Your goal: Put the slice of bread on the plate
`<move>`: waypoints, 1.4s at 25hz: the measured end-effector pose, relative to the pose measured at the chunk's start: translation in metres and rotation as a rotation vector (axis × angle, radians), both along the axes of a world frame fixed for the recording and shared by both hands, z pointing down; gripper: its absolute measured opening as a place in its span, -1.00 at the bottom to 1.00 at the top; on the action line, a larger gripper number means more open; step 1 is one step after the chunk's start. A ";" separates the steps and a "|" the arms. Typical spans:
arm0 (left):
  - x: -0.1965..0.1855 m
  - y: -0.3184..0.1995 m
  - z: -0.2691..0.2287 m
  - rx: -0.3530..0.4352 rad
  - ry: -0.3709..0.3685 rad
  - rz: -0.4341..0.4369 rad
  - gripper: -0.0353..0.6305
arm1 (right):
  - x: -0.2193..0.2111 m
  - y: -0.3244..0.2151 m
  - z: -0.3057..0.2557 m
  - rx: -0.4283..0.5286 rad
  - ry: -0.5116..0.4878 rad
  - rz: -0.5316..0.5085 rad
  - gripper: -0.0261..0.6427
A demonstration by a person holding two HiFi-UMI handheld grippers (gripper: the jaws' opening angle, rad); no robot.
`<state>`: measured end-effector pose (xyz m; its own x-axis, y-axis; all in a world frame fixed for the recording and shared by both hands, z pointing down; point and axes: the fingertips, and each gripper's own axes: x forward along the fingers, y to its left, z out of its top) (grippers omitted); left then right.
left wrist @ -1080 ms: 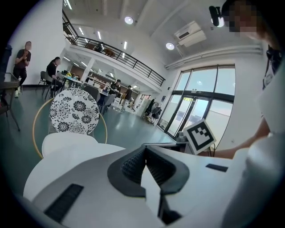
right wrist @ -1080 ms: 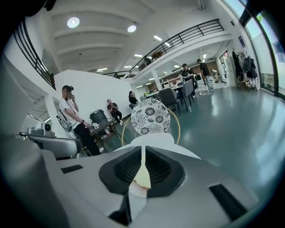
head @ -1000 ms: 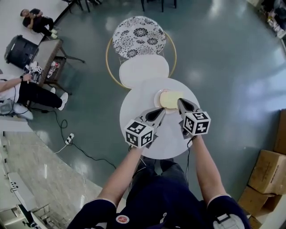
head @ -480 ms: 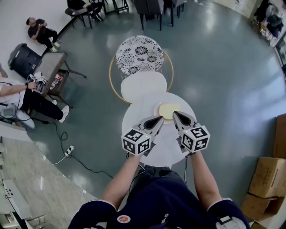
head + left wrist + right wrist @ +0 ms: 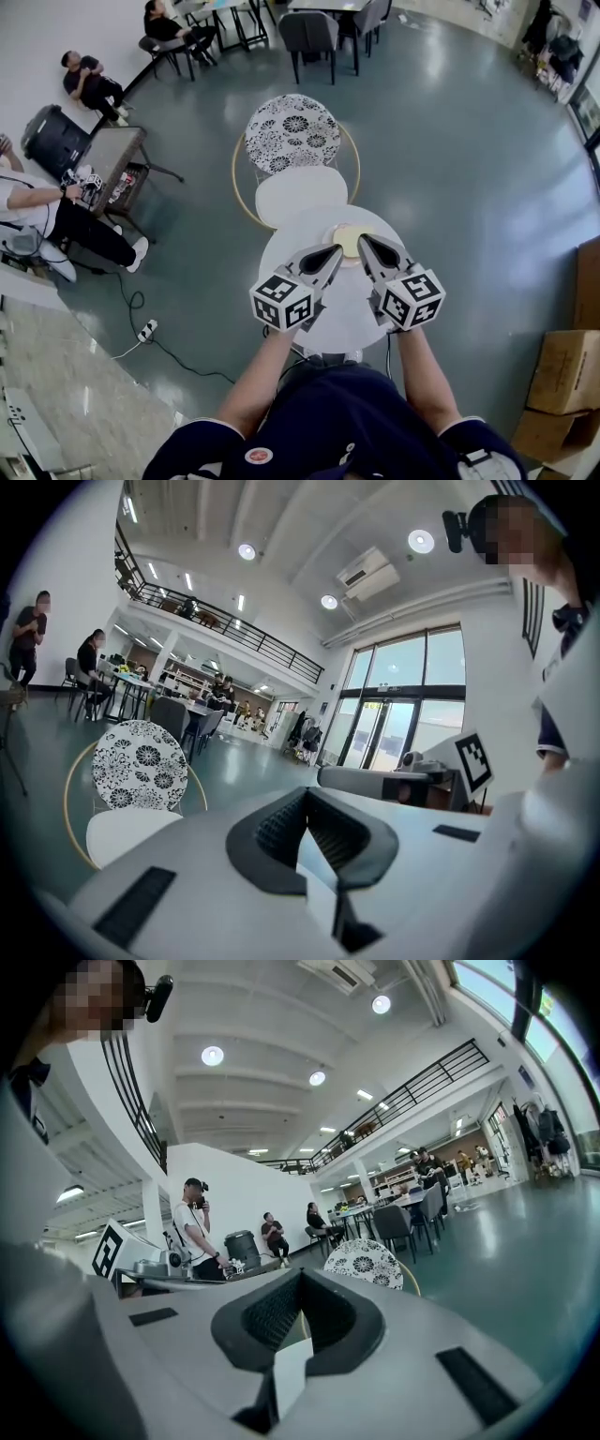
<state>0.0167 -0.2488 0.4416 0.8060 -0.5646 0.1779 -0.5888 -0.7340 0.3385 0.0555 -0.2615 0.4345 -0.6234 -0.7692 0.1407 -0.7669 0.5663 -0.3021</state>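
Left gripper (image 5: 335,250), right gripper (image 5: 364,240) closed, empty; bread slice (image 5: 348,237) on plate (image 5: 328,232).

Bright, even indoor light from round ceiling lamps (image 5: 213,1056) and tall windows (image 5: 394,733). Soft glare patches on floor (image 5: 469,159); shadows faint. Gripper views: heavy fisheye bend, black vignette corners. Close to lens, left gripper (image 5: 307,808) blurred.
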 end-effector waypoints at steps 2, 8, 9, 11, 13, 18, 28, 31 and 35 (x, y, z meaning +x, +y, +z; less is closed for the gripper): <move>0.001 0.003 -0.006 0.015 0.000 0.003 -0.88 | 0.000 0.004 -0.008 0.017 -0.004 0.000 -0.90; 0.004 0.008 -0.017 0.046 0.009 0.008 -0.88 | 0.001 0.011 -0.015 0.039 0.000 0.000 -0.90; 0.004 0.009 -0.019 0.048 0.010 0.007 -0.88 | 0.001 0.013 -0.017 0.043 0.001 -0.001 -0.90; 0.005 0.013 -0.021 0.053 0.012 0.007 -0.88 | 0.001 0.016 -0.020 0.050 0.001 -0.002 -0.90; 0.004 0.017 -0.024 0.058 0.014 0.008 -0.88 | 0.000 0.019 -0.023 0.056 0.001 -0.003 -0.90; 0.006 0.022 -0.029 0.070 0.018 0.011 -0.88 | 0.000 0.023 -0.029 0.069 0.002 -0.004 -0.90; -0.001 0.031 -0.034 0.076 0.025 0.009 -0.88 | -0.006 0.032 -0.037 0.081 -0.010 -0.003 -0.90; -0.002 0.033 -0.034 0.078 0.026 0.010 -0.88 | -0.007 0.034 -0.038 0.085 -0.011 -0.001 -0.90; -0.001 0.035 -0.034 0.080 0.025 0.010 -0.88 | -0.006 0.036 -0.039 0.087 -0.022 -0.001 -0.90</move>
